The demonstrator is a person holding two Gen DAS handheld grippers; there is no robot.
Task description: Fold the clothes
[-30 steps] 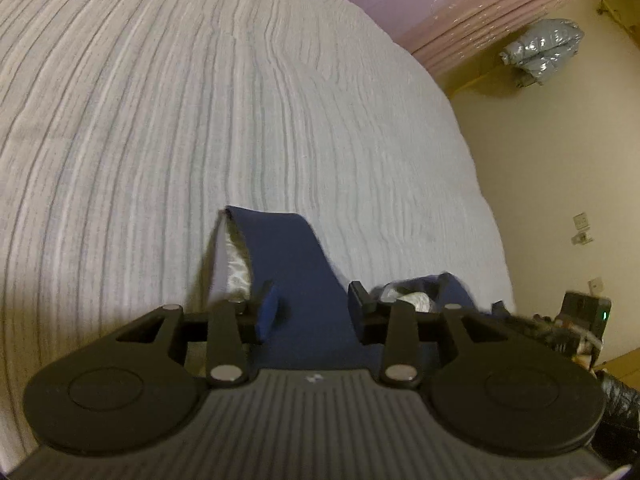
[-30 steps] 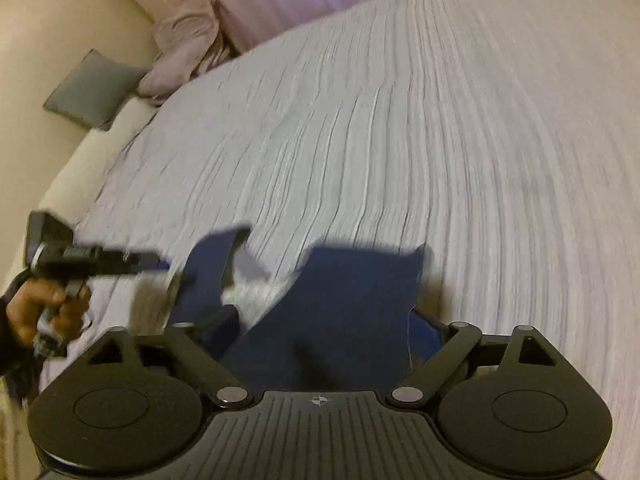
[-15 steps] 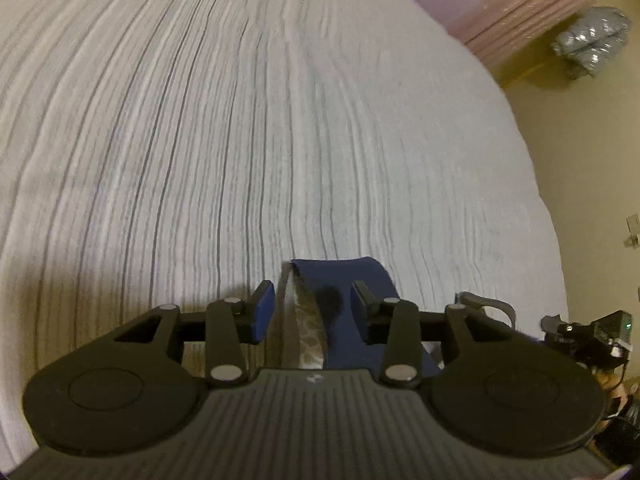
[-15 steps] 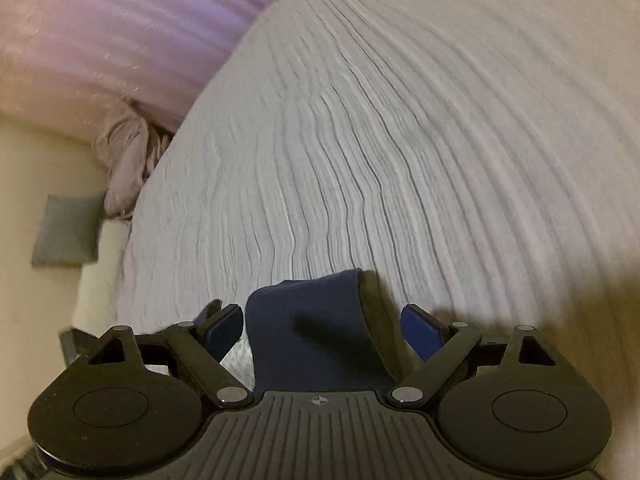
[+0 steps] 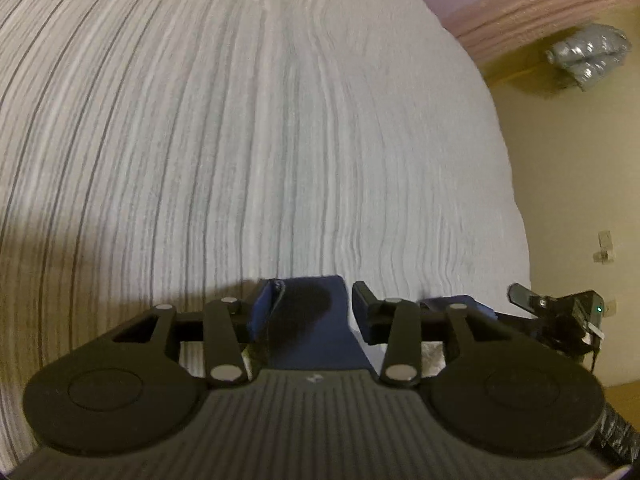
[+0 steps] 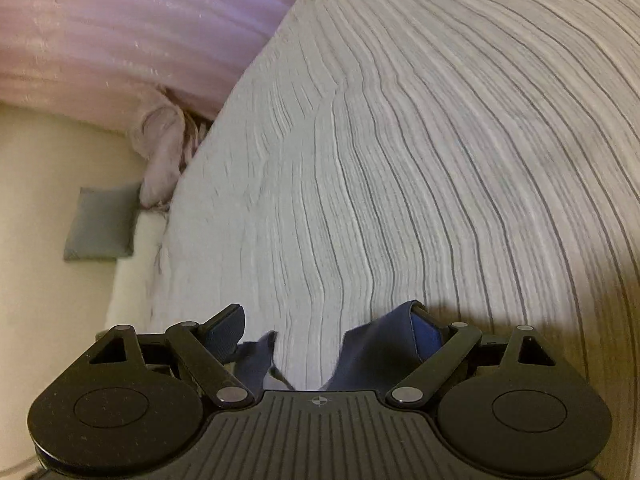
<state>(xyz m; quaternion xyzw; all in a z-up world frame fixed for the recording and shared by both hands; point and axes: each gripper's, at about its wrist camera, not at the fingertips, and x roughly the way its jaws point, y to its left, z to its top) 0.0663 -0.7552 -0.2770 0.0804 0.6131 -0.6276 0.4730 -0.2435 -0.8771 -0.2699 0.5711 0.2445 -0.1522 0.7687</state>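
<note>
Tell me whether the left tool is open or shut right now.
Open. The left tool shows a clear gap between its fingers, with the navy garment lying loose in that gap on the striped bedspread, not pinched.

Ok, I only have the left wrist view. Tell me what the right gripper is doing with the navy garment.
Observer: The right gripper is open wide; nothing is clamped.
Operator: Say where the cloth sits.
Observer: The navy garment bunches against its right finger, with bare striped bedspread showing between the fingers.
Operator: Report what's past the bed edge.
Observer: A grey cushion lies off the bed's left side, near the bunched pink curtain.
</note>
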